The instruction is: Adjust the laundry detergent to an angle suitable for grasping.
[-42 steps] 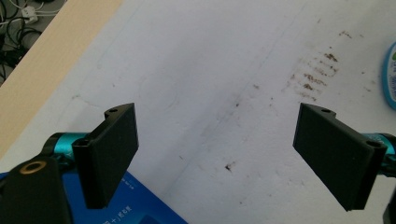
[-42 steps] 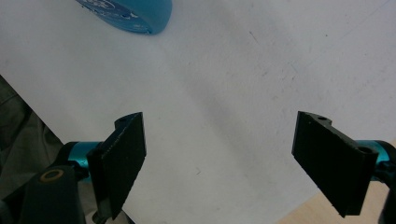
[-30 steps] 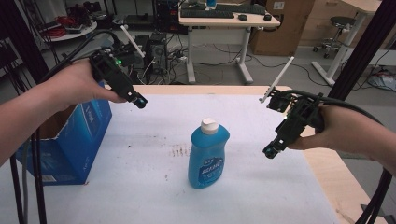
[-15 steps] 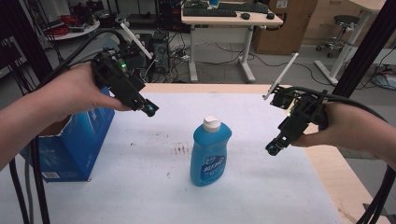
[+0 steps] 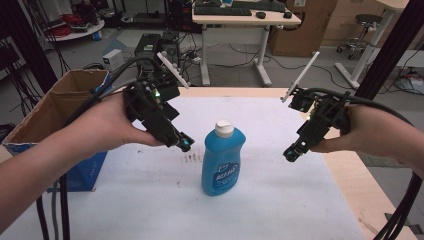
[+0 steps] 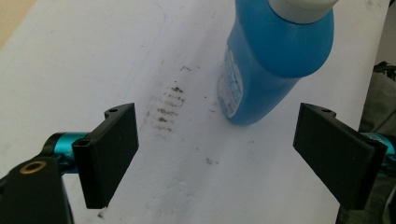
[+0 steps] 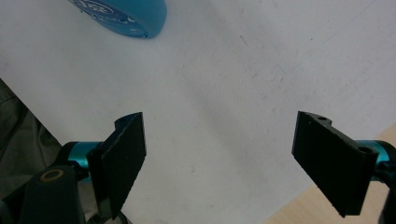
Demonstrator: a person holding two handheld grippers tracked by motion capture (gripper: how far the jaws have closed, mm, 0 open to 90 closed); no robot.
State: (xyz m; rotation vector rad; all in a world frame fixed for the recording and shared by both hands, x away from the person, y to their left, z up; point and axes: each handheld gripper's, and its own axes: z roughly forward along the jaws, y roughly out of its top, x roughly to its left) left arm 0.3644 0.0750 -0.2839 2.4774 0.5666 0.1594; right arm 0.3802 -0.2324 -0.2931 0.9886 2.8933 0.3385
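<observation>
The left gripper (image 5: 184,145) sits left of the middle of the high view, held in a hand, with its tip close to the blue bottle (image 5: 222,159) but not touching it. Its two black jaws are spread wide with nothing between them. The right gripper (image 5: 291,152) is at the right of the frame, a bit away from the bottle, and its jaws are spread wide too. The bottle stands up straight in the middle of the frame on the white table (image 5: 280,200), with a white cap (image 5: 224,129) on top. Small dark marks (image 5: 191,158) lie just left of it. A cardboard box (image 5: 47,107) sits at the left edge.
</observation>
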